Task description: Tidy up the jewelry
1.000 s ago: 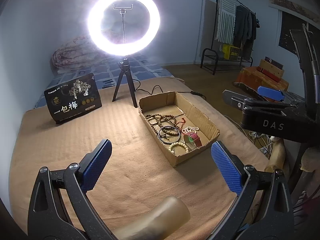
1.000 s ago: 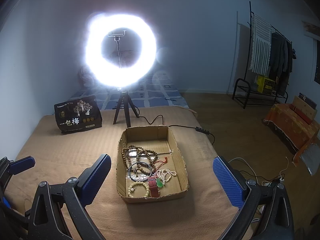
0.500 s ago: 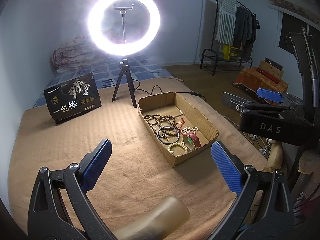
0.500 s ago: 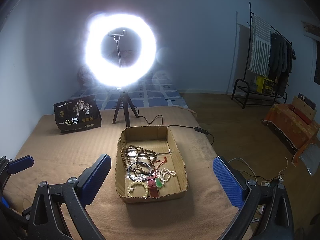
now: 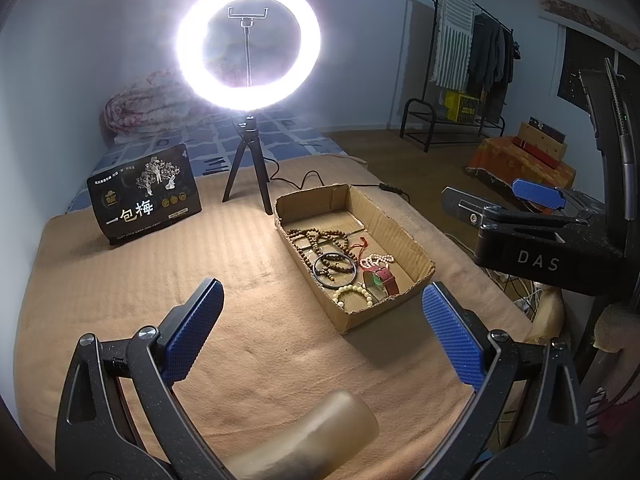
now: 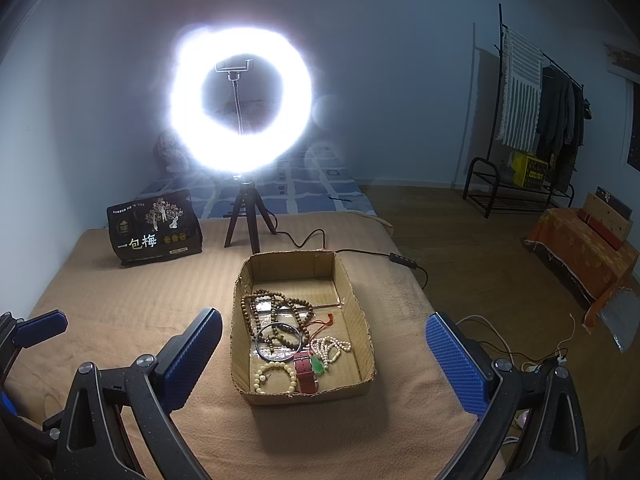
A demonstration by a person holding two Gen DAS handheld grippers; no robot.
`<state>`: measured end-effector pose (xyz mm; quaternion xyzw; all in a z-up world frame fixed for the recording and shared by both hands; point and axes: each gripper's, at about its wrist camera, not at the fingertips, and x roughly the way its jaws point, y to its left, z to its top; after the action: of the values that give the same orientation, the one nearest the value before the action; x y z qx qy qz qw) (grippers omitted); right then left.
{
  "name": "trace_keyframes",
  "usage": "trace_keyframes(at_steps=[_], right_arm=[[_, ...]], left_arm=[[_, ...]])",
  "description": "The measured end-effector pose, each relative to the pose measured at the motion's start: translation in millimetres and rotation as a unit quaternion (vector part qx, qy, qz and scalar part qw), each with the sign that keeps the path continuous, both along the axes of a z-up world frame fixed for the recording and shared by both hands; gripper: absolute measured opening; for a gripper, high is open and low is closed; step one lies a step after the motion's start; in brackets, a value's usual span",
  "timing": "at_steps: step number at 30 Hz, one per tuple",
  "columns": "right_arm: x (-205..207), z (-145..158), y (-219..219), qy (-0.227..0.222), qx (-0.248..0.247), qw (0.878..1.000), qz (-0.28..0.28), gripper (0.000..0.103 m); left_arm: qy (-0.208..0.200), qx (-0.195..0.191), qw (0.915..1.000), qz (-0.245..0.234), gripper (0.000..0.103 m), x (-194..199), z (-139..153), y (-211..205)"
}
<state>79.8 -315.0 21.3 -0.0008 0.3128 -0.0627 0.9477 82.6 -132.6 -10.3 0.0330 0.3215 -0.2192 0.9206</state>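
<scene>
Cardboard box (image 6: 362,312) w/ jewelry (image 6: 294,338) — on bed, just ahead of your right claw (image 6: 322,364), centred betw. its tips. Left claw (image 5: 322,334): box ahead-right. Both claws wide, empty, level above the blanket.

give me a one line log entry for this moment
left gripper: open, empty | right gripper: open, empty | jewelry: in cardboard box

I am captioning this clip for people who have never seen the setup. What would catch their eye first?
The glaring ring light on its tripod, at the far end of the tan blanket. Next the cardboard box in the middle, holding a tangle of bead bracelets and a red watch. Both grippers, left and right, hover open and empty.
</scene>
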Motion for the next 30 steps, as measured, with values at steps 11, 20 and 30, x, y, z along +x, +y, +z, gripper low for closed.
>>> trace_keyframes(at_steps=[11,20,30], right_arm=[[-0.2,0.2,-0.1,0.0,-0.001,1.0,0.0,0.103],[-0.5,-1.2,-0.9,0.002,-0.001,1.0,0.0,0.103],[-3.6,-4.1,-0.5,0.009,-0.006,1.0,0.003,0.103]], left_arm=[[0.002,0.002,1.0,0.004,0.101,-3.0,0.5,-2.9],[0.006,0.004,0.9999,0.01,0.101,-3.2,0.7,-2.6],[-0.008,0.011,0.9997,0.021,0.101,-5.1,3.2,-0.2]])
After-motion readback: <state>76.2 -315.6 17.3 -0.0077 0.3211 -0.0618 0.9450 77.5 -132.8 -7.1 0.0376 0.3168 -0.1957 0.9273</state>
